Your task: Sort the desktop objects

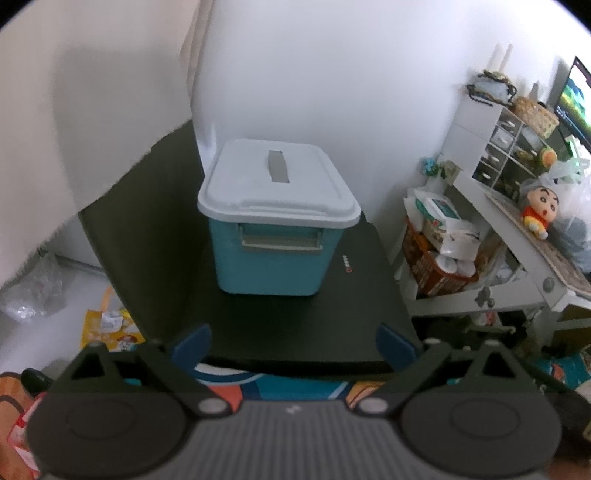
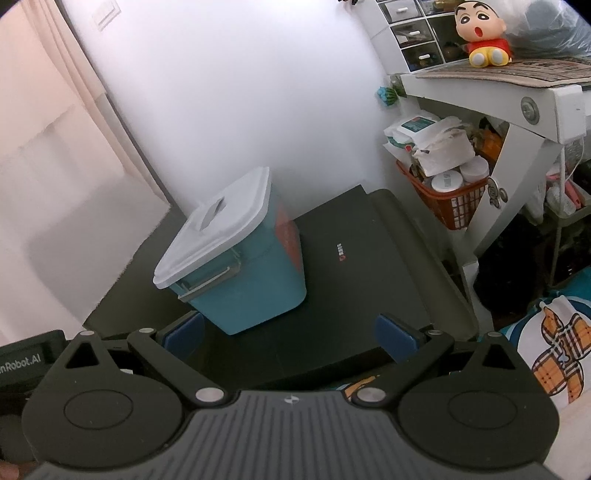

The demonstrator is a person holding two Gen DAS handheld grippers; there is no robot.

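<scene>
Both of your grippers are spread wide with nothing between the blue pads. In the left wrist view, your left gripper (image 1: pixel 293 345) fills the bottom of the frame, its fingertips (image 1: pixel 192 341) hanging over the near edge of the black table (image 1: pixel 351 295). In the right wrist view, your right gripper (image 2: pixel 291 332) sits low in the frame the same way, above that same dark surface.

Past the fingers, the blue storage box (image 1: pixel 273 254) stands upright on the table in the centre of the left view, its white lid (image 1: pixel 277 181) closed and a grey handle folded flat on top. From your right gripper it shows left of centre, turned at an angle (image 2: pixel 240 277).

Farther back, at the right of both frames, an orange basket (image 2: pixel 450 203) of packets sits under a white shelf (image 2: pixel 498 99), and a red-shirted doll (image 2: pixel 482 33) rests on top.
</scene>
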